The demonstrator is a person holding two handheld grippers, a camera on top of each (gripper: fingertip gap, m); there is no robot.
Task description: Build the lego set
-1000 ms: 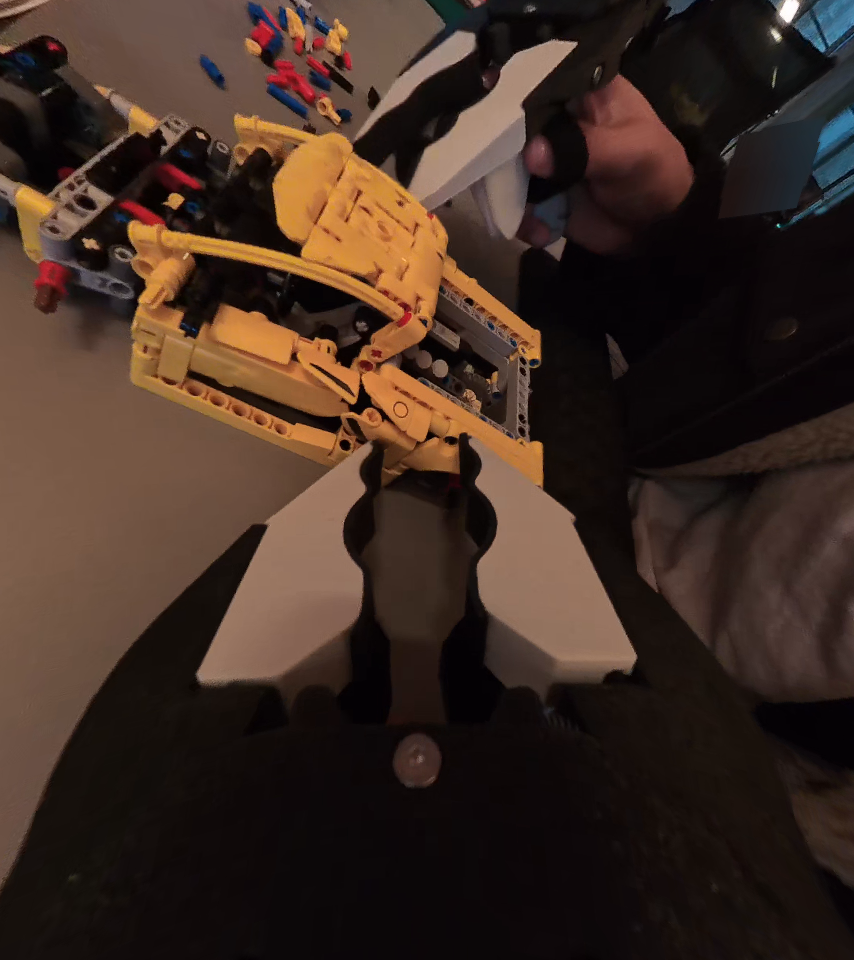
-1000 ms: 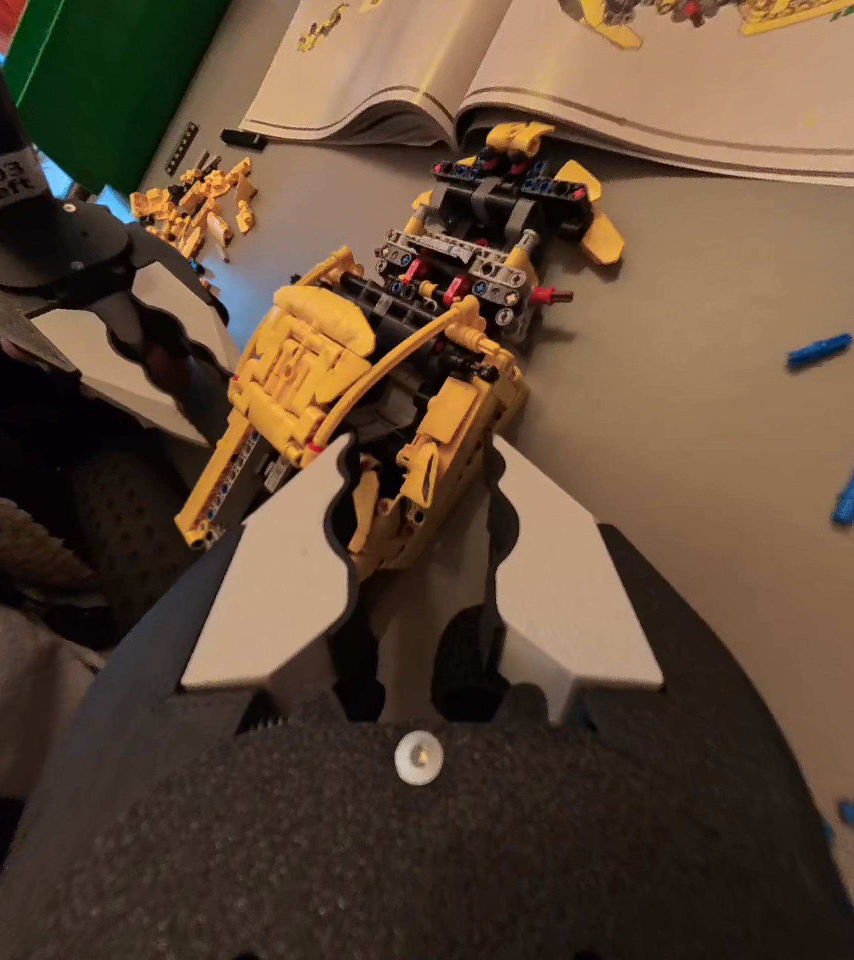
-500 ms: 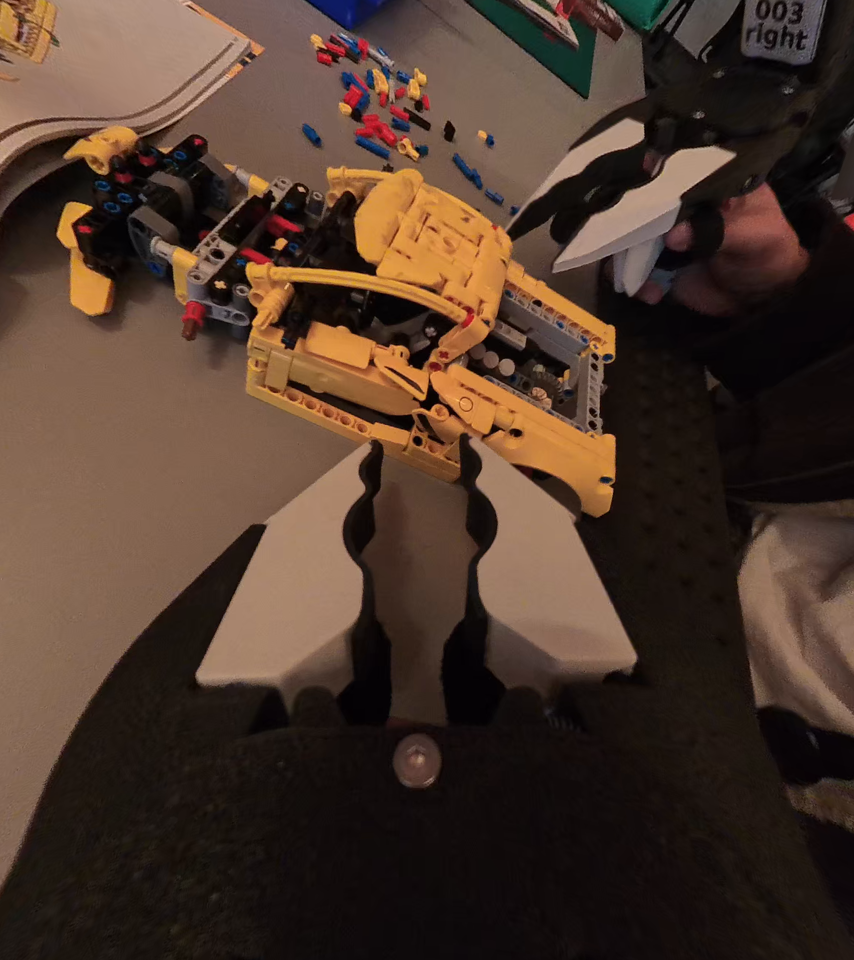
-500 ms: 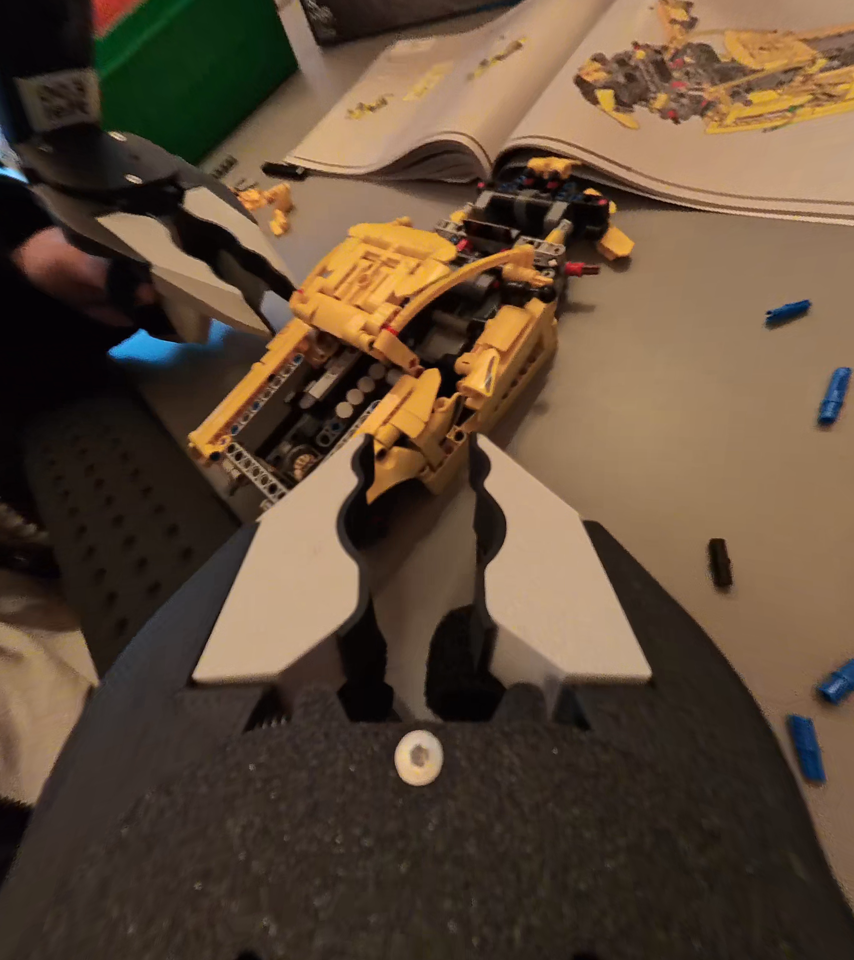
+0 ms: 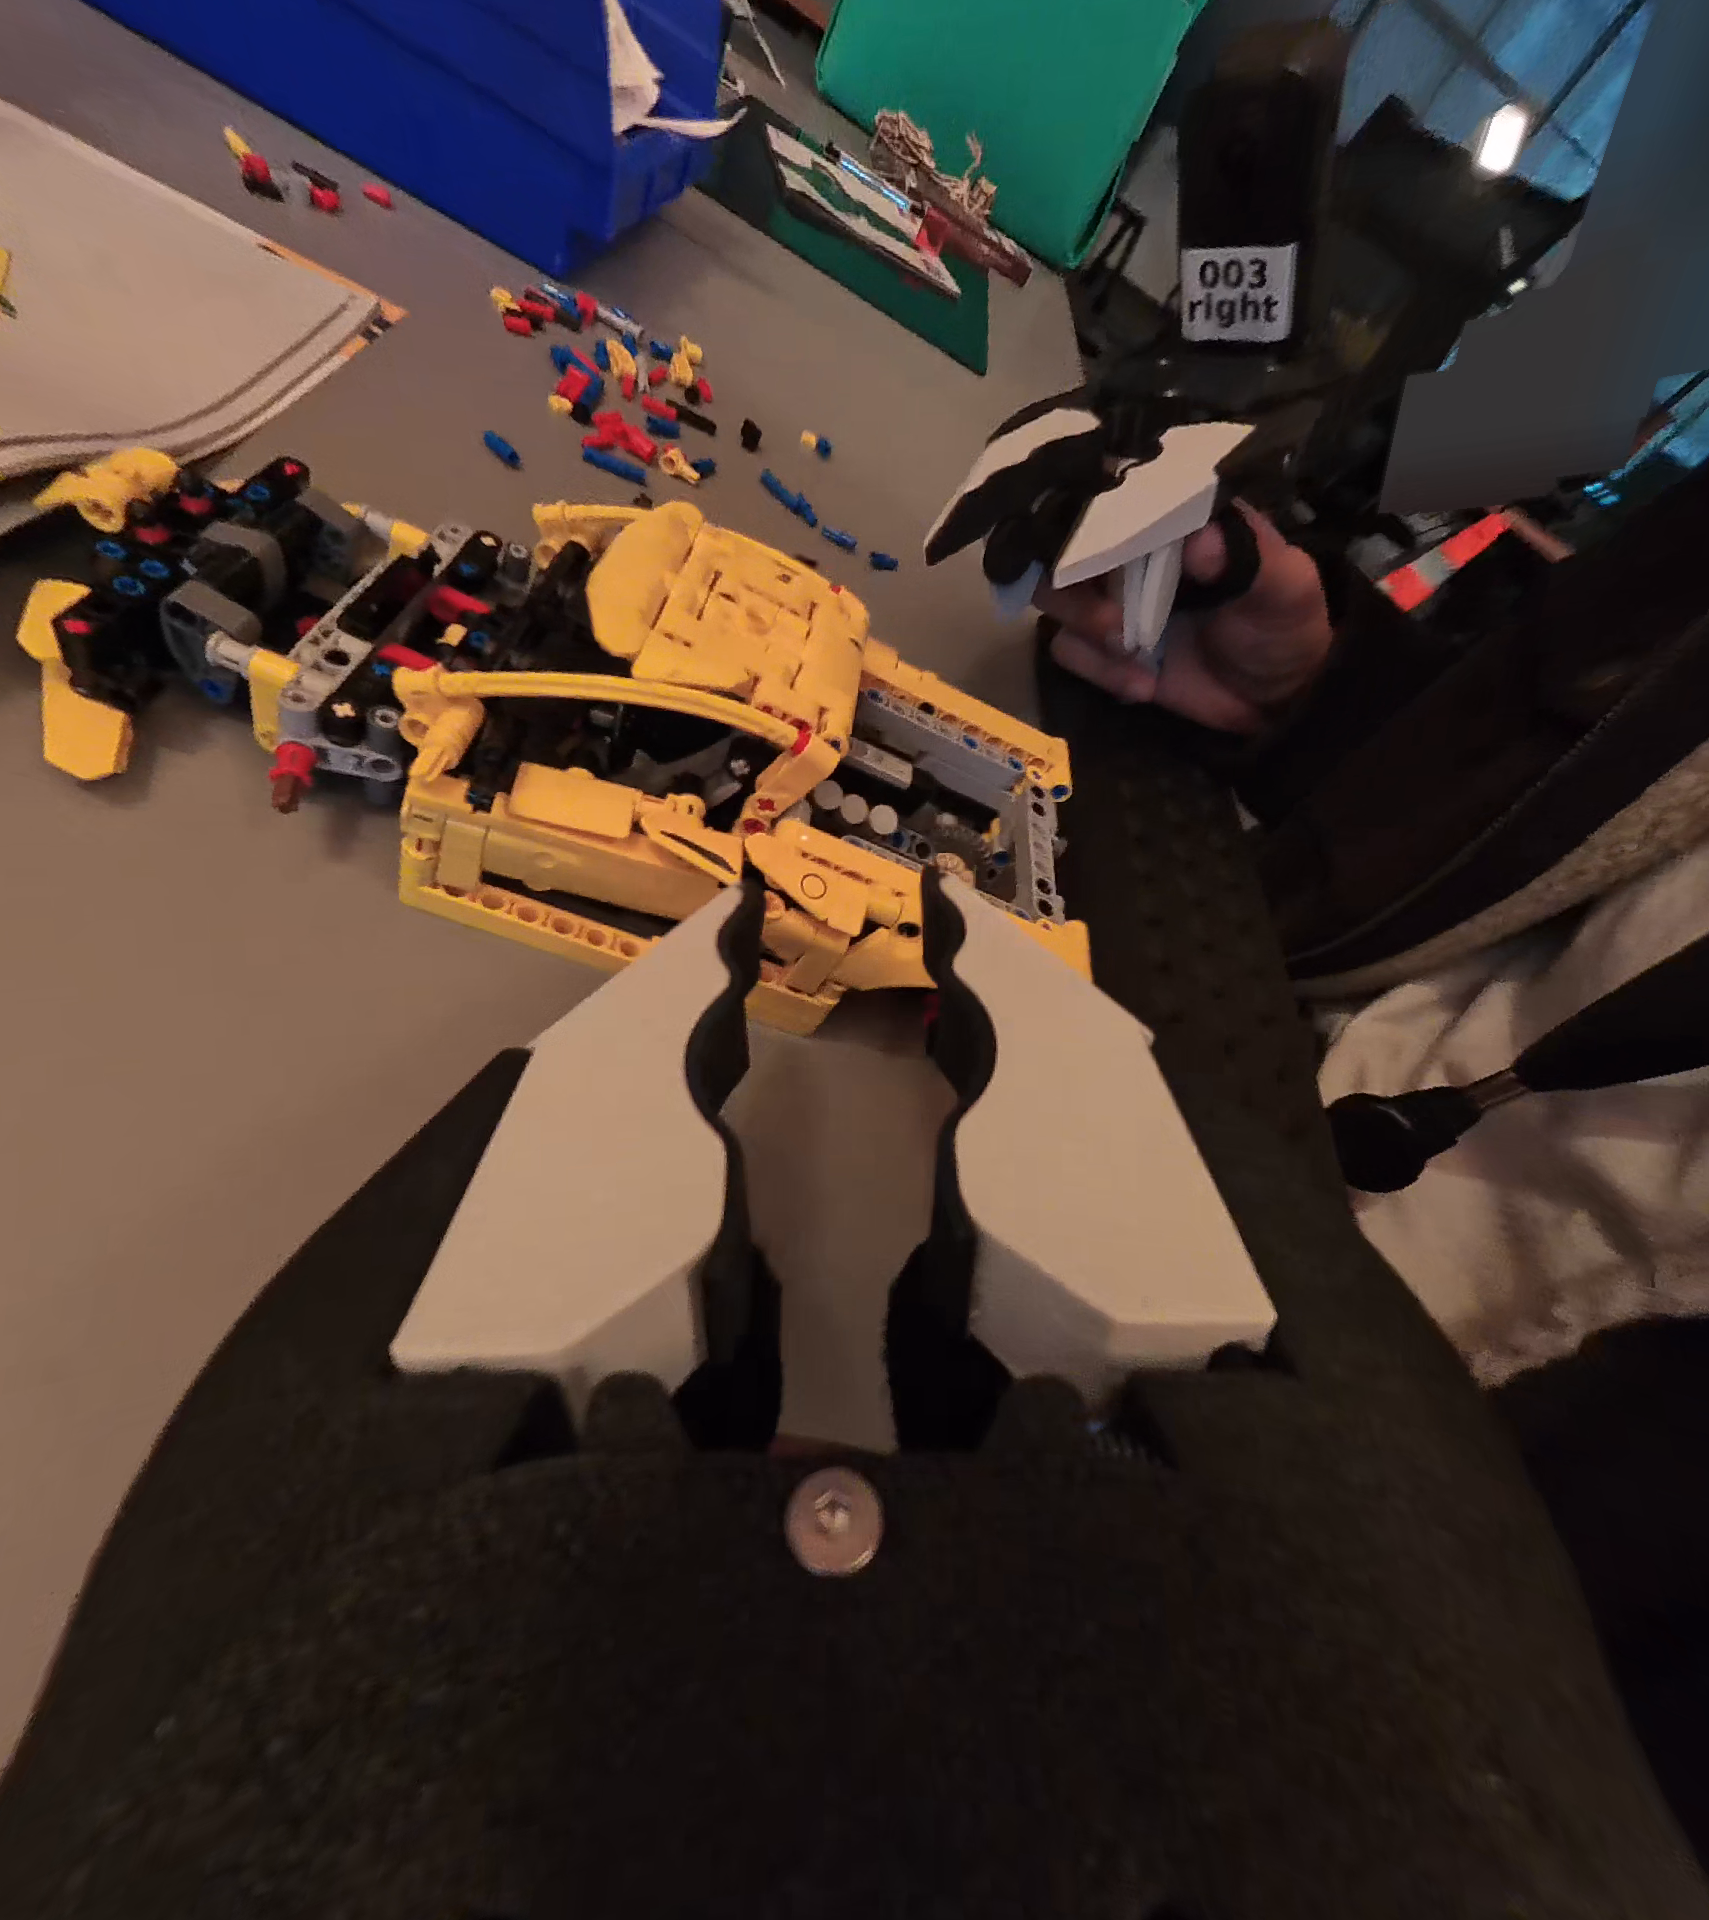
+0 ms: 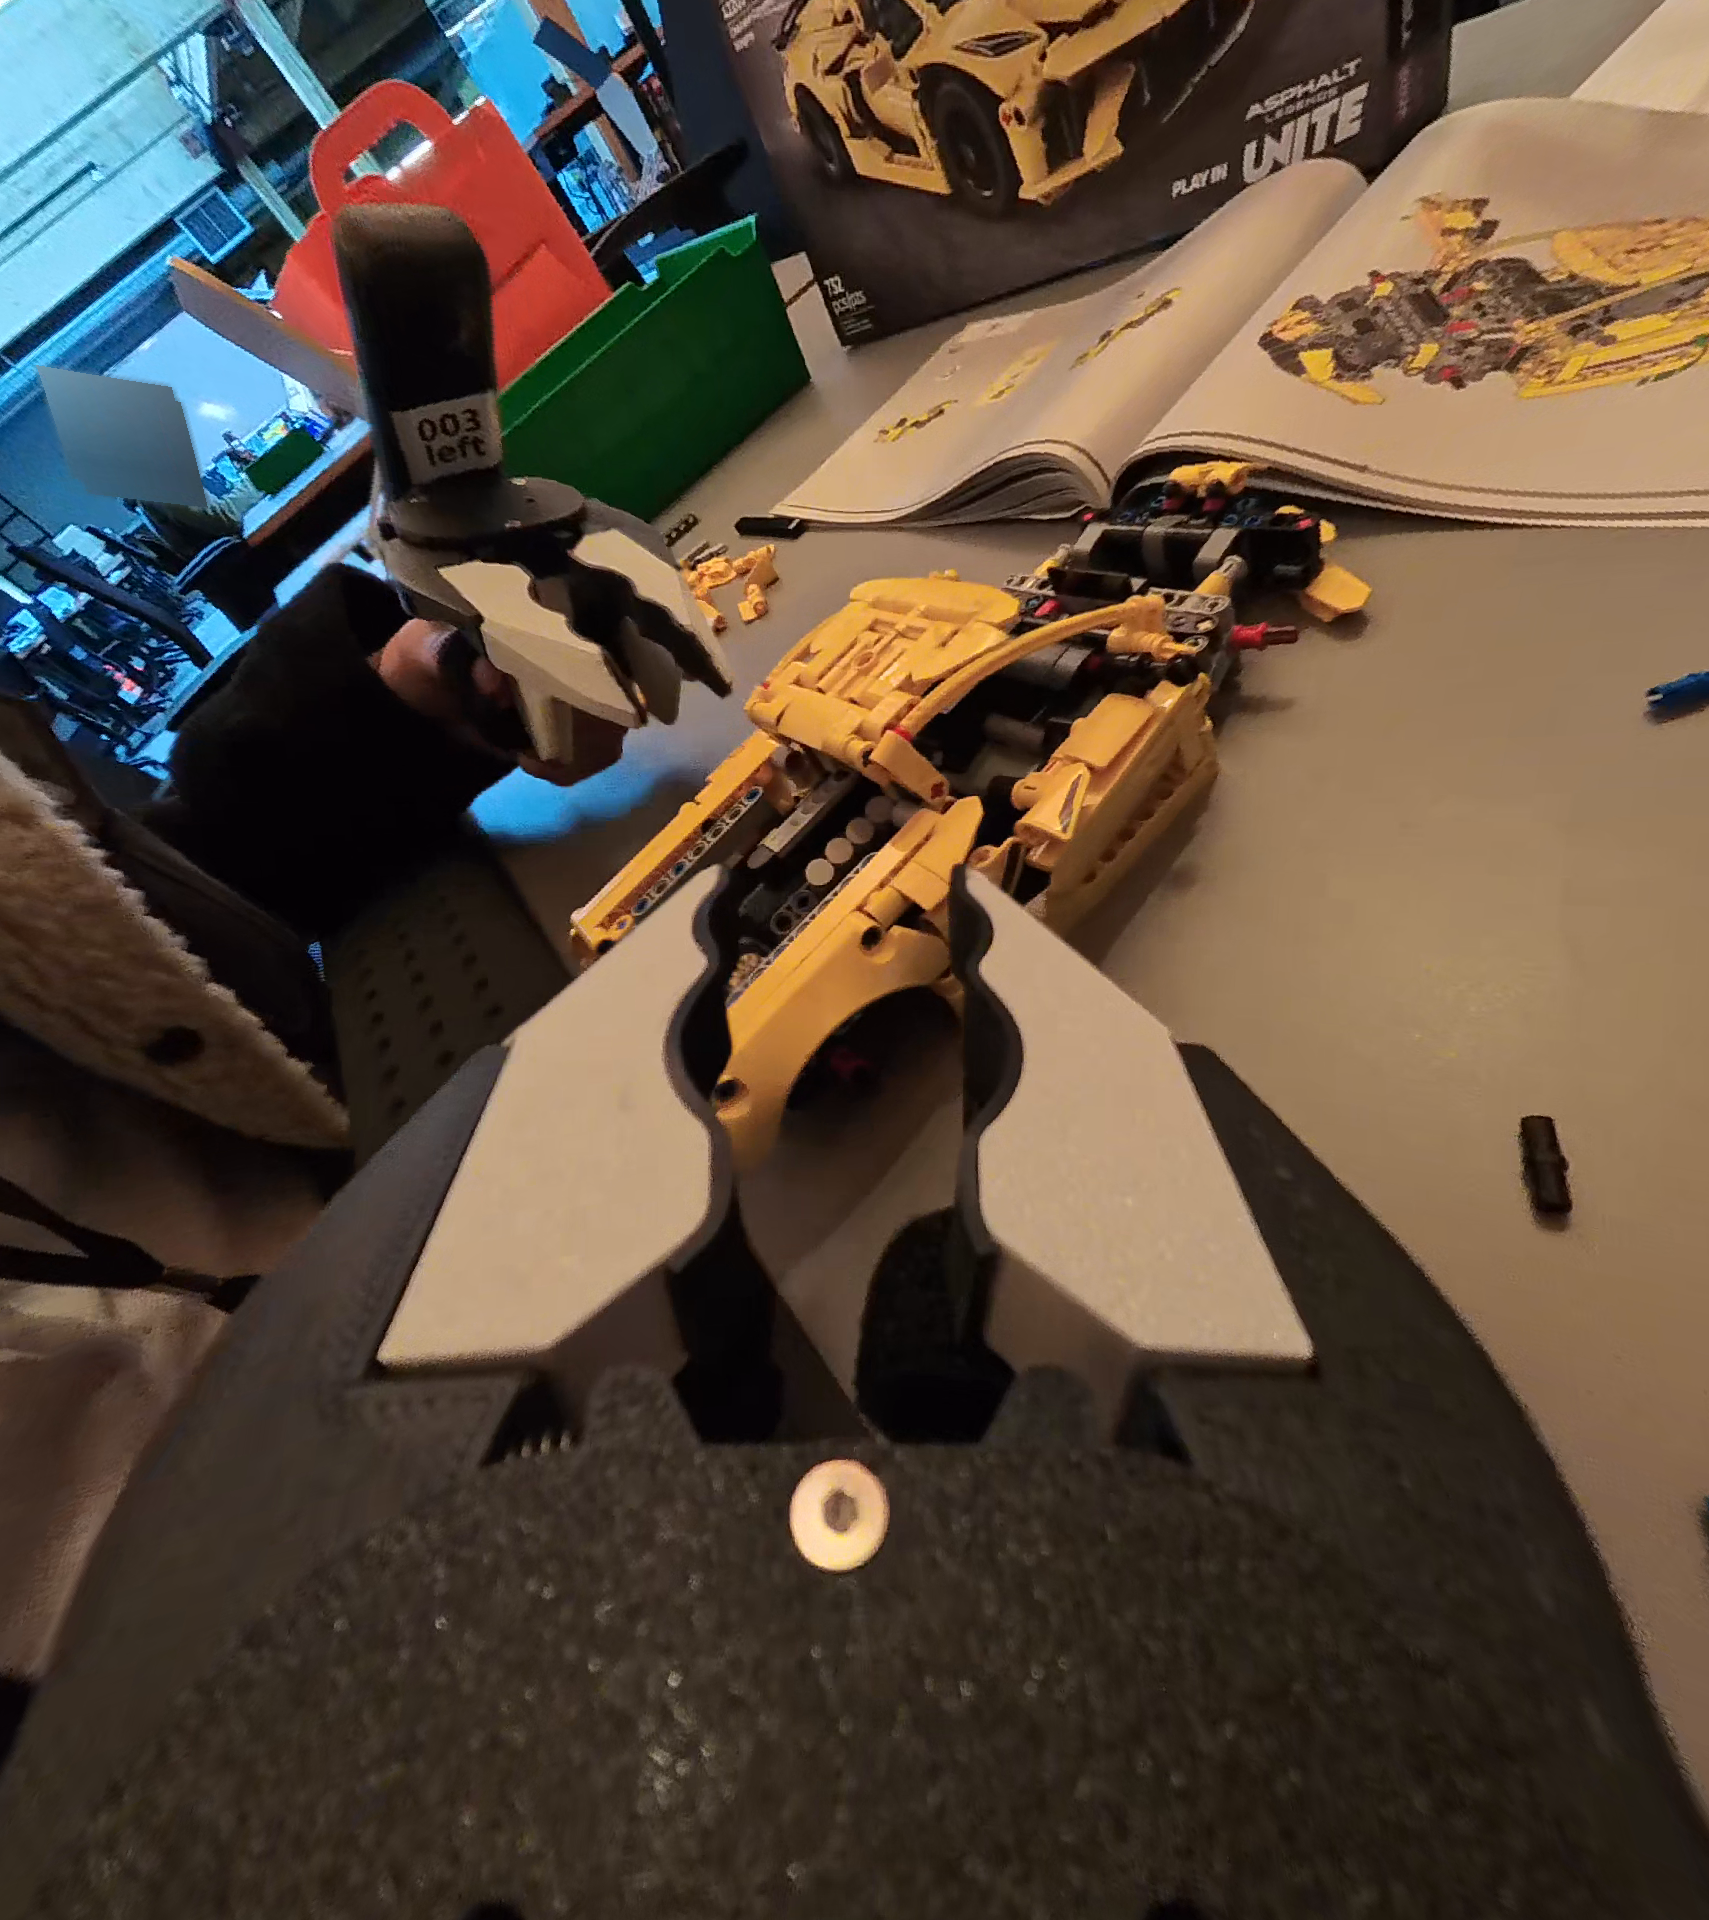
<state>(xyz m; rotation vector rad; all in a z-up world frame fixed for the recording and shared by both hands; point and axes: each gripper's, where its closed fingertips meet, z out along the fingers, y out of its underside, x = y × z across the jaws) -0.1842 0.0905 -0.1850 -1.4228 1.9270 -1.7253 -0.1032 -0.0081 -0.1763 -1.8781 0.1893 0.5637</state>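
Fingers of the left gripper (image 5: 837,894) stand apart, empty, near the yellow car (image 5: 725,748) resting on the table (image 5: 154,1039), probably to steady it. The right gripper (image 6: 834,909), likewise spread, frames the car's near end.

Left wrist view looks steeply down past the left gripper (image 5: 834,904), close above the yellow car model (image 5: 725,748). Right wrist view faces it low, from the opposite flank beyond the right gripper (image 6: 834,914). Both share the model (image 6: 933,769) and instruction booklet (image 6: 1401,364).
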